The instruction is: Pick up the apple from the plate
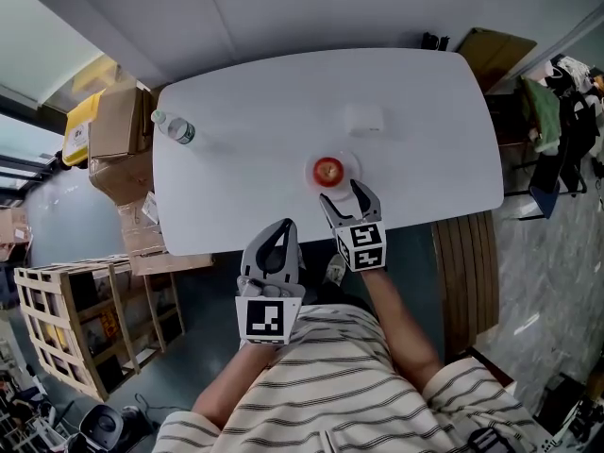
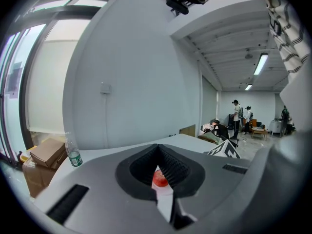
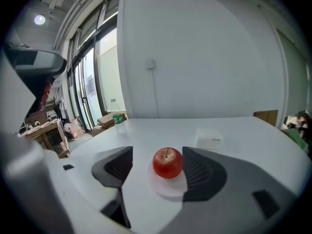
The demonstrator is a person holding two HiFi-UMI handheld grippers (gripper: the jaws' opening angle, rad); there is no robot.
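Observation:
A red apple (image 1: pixel 327 170) sits on a small white plate (image 1: pixel 348 162) near the front edge of the white table (image 1: pixel 245 102). My right gripper (image 1: pixel 342 192) is open just short of the plate. In the right gripper view the apple (image 3: pixel 167 163) stands on the plate (image 3: pixel 168 188) between the lines of the spread jaws, touching neither pad. My left gripper (image 1: pixel 281 226) hangs off the table's front edge, to the left, and is shut with nothing in it. Through a slit below its closed tips (image 2: pixel 157 147) I see the apple (image 2: pixel 160 179).
A water bottle (image 1: pixel 175 128) stands at the table's far left. A small white box (image 1: pixel 363 118) lies beyond the plate. Cardboard boxes (image 1: pixel 118 125) and a wooden crate (image 1: pixel 75 319) stand left of the table. A wooden bench (image 1: pixel 467 272) is at the right.

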